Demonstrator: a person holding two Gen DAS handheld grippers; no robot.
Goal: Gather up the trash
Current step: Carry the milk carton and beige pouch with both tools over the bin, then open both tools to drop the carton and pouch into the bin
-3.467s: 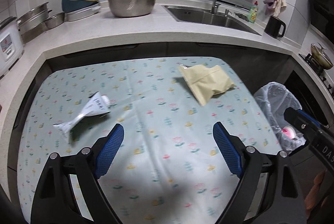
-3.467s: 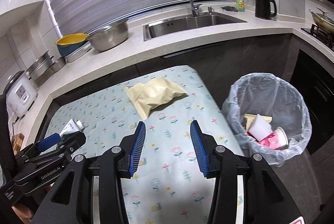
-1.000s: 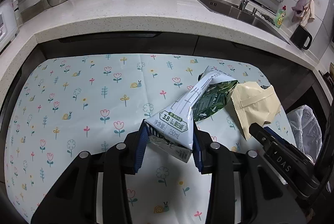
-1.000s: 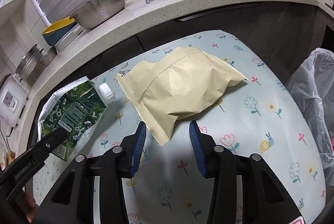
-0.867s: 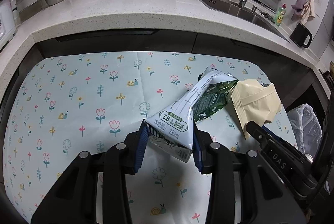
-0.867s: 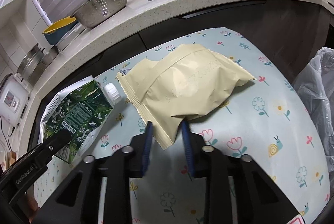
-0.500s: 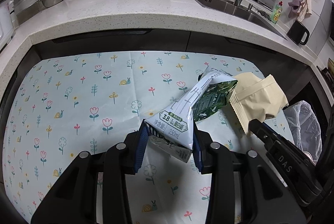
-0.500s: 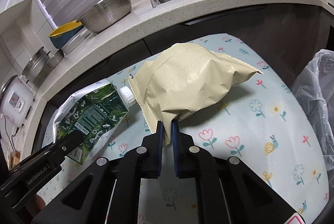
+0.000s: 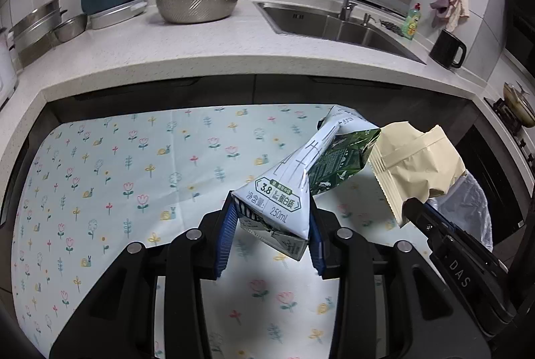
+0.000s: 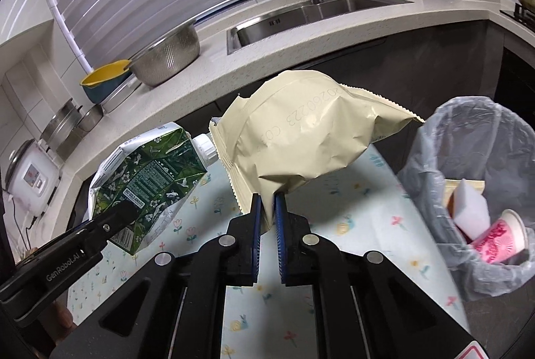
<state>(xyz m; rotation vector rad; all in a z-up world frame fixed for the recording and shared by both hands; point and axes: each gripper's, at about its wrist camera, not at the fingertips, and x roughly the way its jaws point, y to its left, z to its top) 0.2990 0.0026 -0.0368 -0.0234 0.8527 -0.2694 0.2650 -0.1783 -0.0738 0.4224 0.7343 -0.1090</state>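
Fingers pinch pouch beside carton, near bin.

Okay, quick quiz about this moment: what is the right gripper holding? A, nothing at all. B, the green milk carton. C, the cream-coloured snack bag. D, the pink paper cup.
C: in the right wrist view the right gripper is pinched shut on the lower edge of the cream-coloured snack bag, which hangs clear of the tablecloth; the milk carton sits in the left gripper.

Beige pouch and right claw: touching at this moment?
Touching. The right wrist view shows the right claw with both pads clamped on the lower edge of the beige pouch, held clear above the tablecloth.
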